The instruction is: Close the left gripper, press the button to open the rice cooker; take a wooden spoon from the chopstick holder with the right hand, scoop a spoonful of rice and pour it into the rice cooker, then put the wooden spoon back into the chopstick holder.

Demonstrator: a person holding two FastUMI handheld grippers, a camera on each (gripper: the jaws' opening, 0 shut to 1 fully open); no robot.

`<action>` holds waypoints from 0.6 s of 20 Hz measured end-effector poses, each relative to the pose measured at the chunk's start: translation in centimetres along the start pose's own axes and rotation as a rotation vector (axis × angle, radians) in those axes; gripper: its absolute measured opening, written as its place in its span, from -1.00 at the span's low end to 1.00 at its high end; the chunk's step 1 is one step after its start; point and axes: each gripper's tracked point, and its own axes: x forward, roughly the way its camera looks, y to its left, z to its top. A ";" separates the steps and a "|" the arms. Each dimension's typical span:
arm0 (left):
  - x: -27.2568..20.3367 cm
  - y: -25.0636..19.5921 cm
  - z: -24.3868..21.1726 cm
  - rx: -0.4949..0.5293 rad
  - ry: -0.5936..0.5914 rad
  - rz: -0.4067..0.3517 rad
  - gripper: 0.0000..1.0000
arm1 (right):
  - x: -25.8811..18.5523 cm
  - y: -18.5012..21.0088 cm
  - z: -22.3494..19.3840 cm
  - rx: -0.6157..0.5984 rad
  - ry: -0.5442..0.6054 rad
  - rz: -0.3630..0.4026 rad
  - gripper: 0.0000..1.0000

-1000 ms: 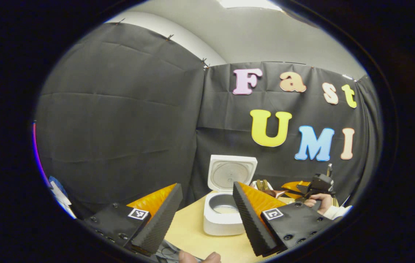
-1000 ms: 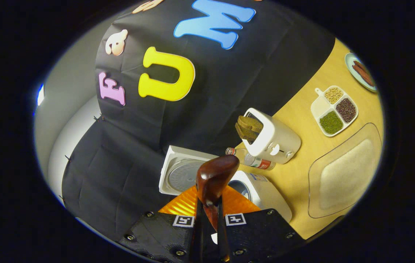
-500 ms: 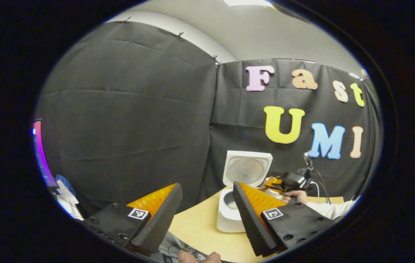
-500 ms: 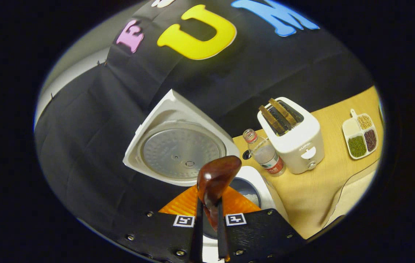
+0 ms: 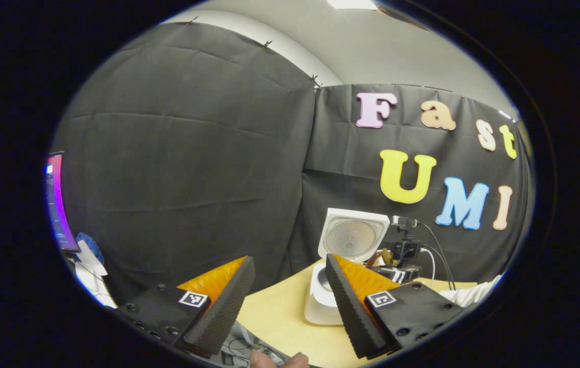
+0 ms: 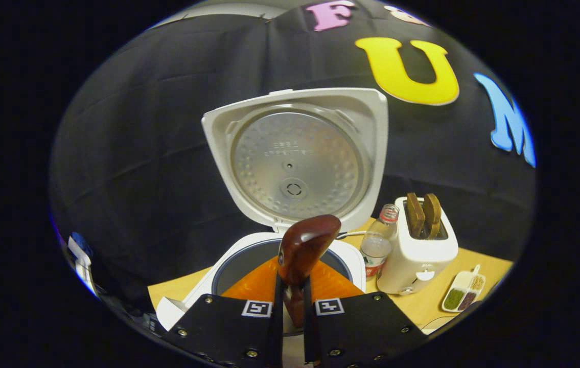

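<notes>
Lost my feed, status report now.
Right gripper shut on wooden spoon, over rice cooker, lid up. Left gripper open, holding nothing. Nothing blocking the pot.

In the right gripper view the rice cooker [image 6: 269, 266] stands on the worktop [image 6: 422, 301], its lid [image 6: 295, 158] raised upright behind the pot. The wooden spoon [image 6: 302, 250] sits between the right tongs [image 6: 292, 327], above the pot. Right of the cooker stand a bottle [image 6: 376, 245], then a toaster [image 6: 422, 245], then a divided dish [image 6: 461, 296].
</notes>
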 end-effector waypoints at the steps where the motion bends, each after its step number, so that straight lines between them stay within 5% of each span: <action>1: 0.0 0.1 -0.3 0.000 0.001 0.000 0.86 | -0.1 0.4 0.2 -0.079 -0.011 -0.003 -0.67; 8: -0.7 1.9 0.0 -0.015 -0.013 0.010 0.86 | -2.2 3.2 2.2 -0.588 -0.148 -0.079 -0.67; 12: -1.5 2.5 0.4 -0.021 -0.024 0.020 0.86 | -2.6 3.2 2.7 -0.599 -0.160 -0.103 -0.67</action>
